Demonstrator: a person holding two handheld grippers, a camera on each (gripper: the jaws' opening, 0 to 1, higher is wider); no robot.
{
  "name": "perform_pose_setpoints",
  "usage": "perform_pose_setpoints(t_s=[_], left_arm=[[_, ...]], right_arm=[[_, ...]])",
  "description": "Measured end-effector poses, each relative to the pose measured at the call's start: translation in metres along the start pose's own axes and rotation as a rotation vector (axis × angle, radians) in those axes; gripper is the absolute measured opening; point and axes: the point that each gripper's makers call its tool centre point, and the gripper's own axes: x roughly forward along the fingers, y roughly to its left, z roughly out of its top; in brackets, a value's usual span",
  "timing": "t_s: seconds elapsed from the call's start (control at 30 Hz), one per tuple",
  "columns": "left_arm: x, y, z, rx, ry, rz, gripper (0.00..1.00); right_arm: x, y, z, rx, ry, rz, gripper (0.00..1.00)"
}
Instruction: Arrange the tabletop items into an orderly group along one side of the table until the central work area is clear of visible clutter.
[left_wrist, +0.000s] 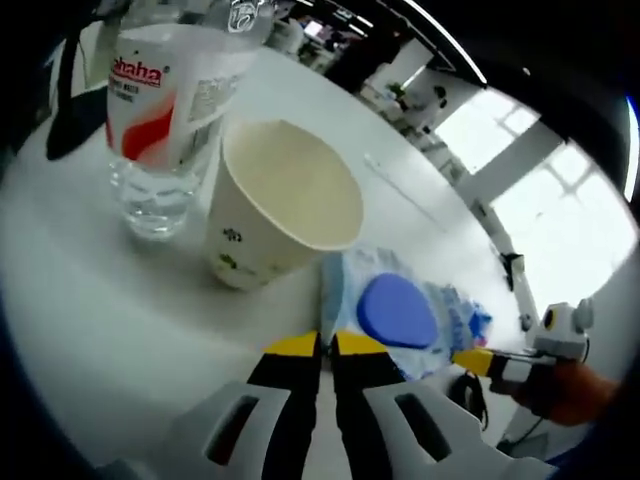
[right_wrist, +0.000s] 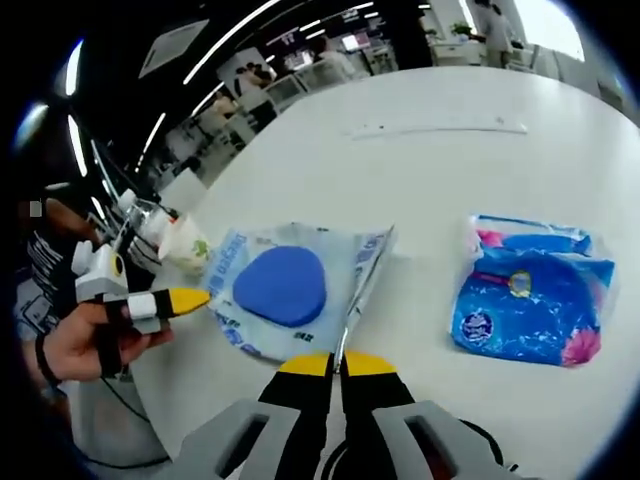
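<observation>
In the left gripper view, a water bottle (left_wrist: 160, 110) and a paper cup (left_wrist: 280, 200) stood touching at one side of the table (left_wrist: 90, 330), already grouped. The left gripper (left_wrist: 325, 345) had its jaws pressed together, apparently empty, just beside the wet-wipes pack (left_wrist: 400, 310).

In the right gripper view, the right gripper (right_wrist: 338, 362) pinched that wet-wipes pack's (right_wrist: 285, 290) edge. A blue tissue packet (right_wrist: 530, 295) lay well apart, not yet gathered.

White table (right_wrist: 480, 160) bears wipes pack (right_wrist: 290, 290), tissue pack (right_wrist: 530, 300), cup (left_wrist: 275, 205), bottle (left_wrist: 165, 110).
</observation>
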Motion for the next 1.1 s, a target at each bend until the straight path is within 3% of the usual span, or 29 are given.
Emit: perform_pose_setpoints(t_s=[0.23, 0.6, 0.77, 1.1], left_arm=[[0.003, 0.002, 0.005, -0.063, -0.009, -0.007, 0.01], [-0.002, 0.008, -0.006, -0.016, 0.015, 0.012, 0.05], [-0.005, 0.010, -0.005, -0.006, 0.016, 0.013, 0.07], [0.000, 0.011, -0.008, -0.026, 0.030, 0.010, 0.02]], right_arm=[[0.005, -0.007, 0.013, 0.024, -0.021, -0.008, 0.00], [0.005, -0.009, 0.005, 0.012, -0.019, -0.021, 0.10], [-0.001, -0.003, 0.002, 0.034, -0.031, -0.021, 0.01], [-0.001, 0.000, 0.000, 0.082, -0.041, -0.019, 0.01]])
